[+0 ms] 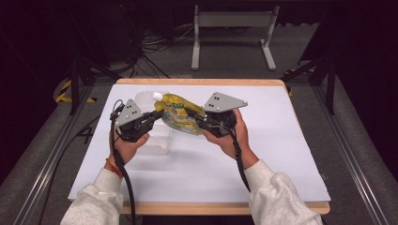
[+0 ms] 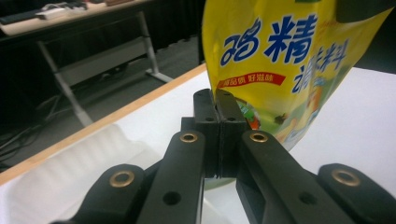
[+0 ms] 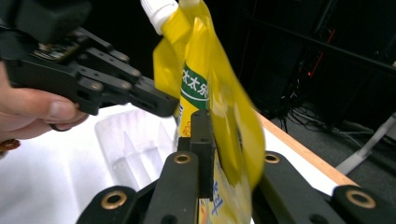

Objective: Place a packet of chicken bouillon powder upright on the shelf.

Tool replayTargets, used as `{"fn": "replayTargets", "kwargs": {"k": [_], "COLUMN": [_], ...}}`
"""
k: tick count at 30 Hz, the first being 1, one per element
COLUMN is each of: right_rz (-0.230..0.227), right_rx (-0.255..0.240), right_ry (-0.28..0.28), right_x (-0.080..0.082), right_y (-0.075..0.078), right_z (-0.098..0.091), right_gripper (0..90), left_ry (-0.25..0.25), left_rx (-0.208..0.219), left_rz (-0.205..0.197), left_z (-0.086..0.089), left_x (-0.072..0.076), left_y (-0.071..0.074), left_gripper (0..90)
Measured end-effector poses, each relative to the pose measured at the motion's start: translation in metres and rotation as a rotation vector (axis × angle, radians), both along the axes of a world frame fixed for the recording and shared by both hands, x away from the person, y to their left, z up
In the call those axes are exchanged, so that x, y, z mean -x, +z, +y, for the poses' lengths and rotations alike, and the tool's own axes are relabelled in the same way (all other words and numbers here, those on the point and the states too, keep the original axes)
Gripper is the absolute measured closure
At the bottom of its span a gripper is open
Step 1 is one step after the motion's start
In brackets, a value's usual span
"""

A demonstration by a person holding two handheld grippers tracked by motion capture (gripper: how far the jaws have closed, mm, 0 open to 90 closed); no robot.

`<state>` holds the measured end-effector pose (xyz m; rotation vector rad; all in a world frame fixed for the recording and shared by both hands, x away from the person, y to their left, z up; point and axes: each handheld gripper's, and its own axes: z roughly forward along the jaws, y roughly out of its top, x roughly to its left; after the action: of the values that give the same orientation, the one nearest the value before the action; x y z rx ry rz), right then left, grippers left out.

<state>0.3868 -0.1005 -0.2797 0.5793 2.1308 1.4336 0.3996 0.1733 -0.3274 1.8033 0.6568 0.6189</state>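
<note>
**Two grippers clamped on one pouch**

Yellow spouted pouch (image 1: 180,117) is being held above the white table (image 1: 281,154), centre of the high view. Its left edge is being pinched by the left gripper (image 2: 218,112), jaws fully closed. Its other side is being gripped by the right gripper (image 3: 208,140). Clear plastic container (image 1: 157,136) is sitting just below-left of the pouch.

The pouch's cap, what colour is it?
White; the cap tops the yellow pouch, clearest in the right gripper view.

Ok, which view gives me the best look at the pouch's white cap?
The right gripper view: the white cap sits large at the top of the yellow pouch. The high view shows the cap small, over the clear container. The left gripper view shows the pouch's printed face, no cap.
</note>
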Motion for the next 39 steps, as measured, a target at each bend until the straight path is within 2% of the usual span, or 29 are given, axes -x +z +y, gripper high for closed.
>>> {"fn": "replayTargets", "kwargs": {"k": [5,11,12,14,20,25,29,39], "right_rz": [0.004,-0.029,-0.035,-0.074,-0.047,-0.06,-0.06,-0.054], "right_rx": [-0.017,-0.003,-0.001,0.014,-0.029,-0.029,-0.028,-0.014], "right_ry": [-0.006,-0.017,-0.021,-0.046,-0.059,-0.057,-0.057,-0.052], "right_x": [-0.01,-0.016,-0.019,-0.024,-0.044,-0.051,-0.055,-0.061], "right_y": [-0.004,-0.007,-0.008,-0.011,-0.021,-0.019,-0.021,-0.028], "right_z": [0.012,0.027,0.03,0.035,0.044,0.053,0.062,0.084], "right_gripper": [89.6,90.0,90.0,90.0,90.0,90.0,90.0,90.0], "left_ry": [0.033,0.062,0.068,0.08,0.106,0.111,0.136,0.152], "left_rx": [0.017,0.014,0.004,-0.004,0.021,0.057,0.072,0.093], "left_rz": [-0.005,-0.016,-0.029,-0.032,-0.023,-0.02,-0.014,0.016], "left_z": [0.012,0.021,0.022,0.024,0.032,0.041,0.051,0.066], "left_x": [-0.005,-0.013,-0.015,-0.019,-0.031,-0.035,-0.037,-0.043], "left_y": [0.001,-0.001,-0.002,-0.004,-0.012,-0.016,-0.019,-0.028], "left_gripper": [89.7,89.5,89.5,89.6,89.7,89.7,89.6,89.1]}}
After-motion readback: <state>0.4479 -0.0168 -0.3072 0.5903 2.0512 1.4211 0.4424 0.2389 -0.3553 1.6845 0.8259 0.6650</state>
